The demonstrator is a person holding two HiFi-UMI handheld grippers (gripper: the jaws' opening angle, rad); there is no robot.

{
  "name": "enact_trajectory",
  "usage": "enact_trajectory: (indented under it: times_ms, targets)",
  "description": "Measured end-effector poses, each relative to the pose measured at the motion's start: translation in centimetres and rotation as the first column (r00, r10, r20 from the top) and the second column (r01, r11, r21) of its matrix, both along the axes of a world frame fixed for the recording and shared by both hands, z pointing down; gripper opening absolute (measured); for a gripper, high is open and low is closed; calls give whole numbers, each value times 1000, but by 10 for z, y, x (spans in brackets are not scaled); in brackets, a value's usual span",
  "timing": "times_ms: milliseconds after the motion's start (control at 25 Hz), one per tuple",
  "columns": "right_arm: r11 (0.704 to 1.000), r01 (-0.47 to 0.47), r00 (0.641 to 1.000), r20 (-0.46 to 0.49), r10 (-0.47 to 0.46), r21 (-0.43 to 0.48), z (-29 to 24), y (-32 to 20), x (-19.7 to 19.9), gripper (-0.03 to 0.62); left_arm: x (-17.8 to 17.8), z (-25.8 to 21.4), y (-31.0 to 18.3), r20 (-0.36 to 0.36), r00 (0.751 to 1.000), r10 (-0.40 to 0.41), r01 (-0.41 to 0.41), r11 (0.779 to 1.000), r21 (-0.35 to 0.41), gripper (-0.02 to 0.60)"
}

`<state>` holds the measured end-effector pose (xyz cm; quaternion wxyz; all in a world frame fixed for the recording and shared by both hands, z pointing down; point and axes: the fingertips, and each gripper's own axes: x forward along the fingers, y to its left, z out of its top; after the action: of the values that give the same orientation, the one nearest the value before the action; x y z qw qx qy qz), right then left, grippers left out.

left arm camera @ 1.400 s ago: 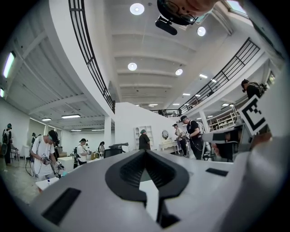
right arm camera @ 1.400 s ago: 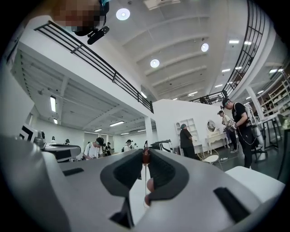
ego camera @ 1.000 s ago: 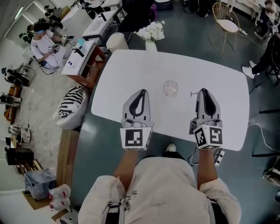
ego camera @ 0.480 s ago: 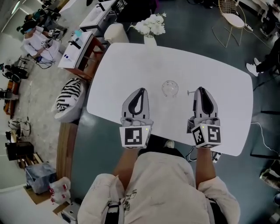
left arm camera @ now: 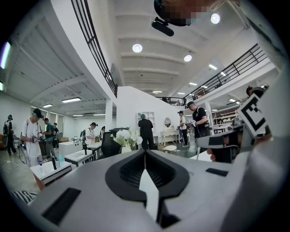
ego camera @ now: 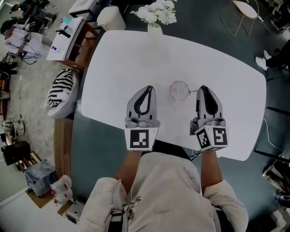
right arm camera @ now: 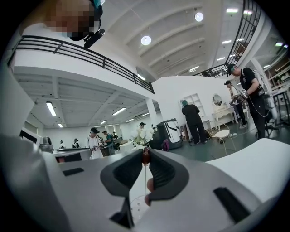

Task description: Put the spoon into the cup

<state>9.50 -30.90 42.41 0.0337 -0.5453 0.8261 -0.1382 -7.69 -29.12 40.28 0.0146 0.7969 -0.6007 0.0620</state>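
Observation:
A clear glass cup (ego camera: 179, 90) stands on the white table (ego camera: 136, 59) between my two grippers. My right gripper (ego camera: 202, 88) is just right of the cup and shut on a thin spoon (ego camera: 193, 91) that pokes left toward the rim. In the right gripper view the spoon (right arm camera: 145, 174) hangs as a thin stem from the pinched tips (right arm camera: 145, 154), with part of the cup's rim (right arm camera: 131, 207) showing through the gap below. My left gripper (ego camera: 148, 87) hovers left of the cup, shut, with nothing between its tips (left arm camera: 145, 153).
A white vase of flowers (ego camera: 156, 13) stands at the table's far edge. A striped cushion (ego camera: 61, 88) and a wooden bench lie left of the table. A wire chair (ego camera: 247, 11) is at the far right. Several people stand across the room.
Both grippers have moved forward and down toward the table. The right gripper's tip with the spoon has come up beside the cup; the left has drawn level with it.

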Motion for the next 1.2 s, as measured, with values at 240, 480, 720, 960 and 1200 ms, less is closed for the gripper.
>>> enact_trajectory:
  times_ms: [240,480,720,960,1200]
  targets:
    - [996,7,1000,12,-6,-93,42,-17,-16,28,-1,36,-19,-36,998,45,-46,998,-49,8]
    - [983,16,1000,5,-16,-182,85,-26,-33,28,3,73,-32,-60,995,79,-85,990,-115,8]
    - [968,19,1000,14,-16,-250,116,-35,-47,28,-1,98,-48,-71,992,109,-119,982,-150,8]
    - [960,18,1000,6,-17,-280,138,-36,-58,28,-10,123,-58,-85,991,108,-122,975,-187,8]
    - [960,-3,1000,-24,-4,-279,144,-34,-52,28,-6,131,-59,-92,989,119,-135,972,-192,8]
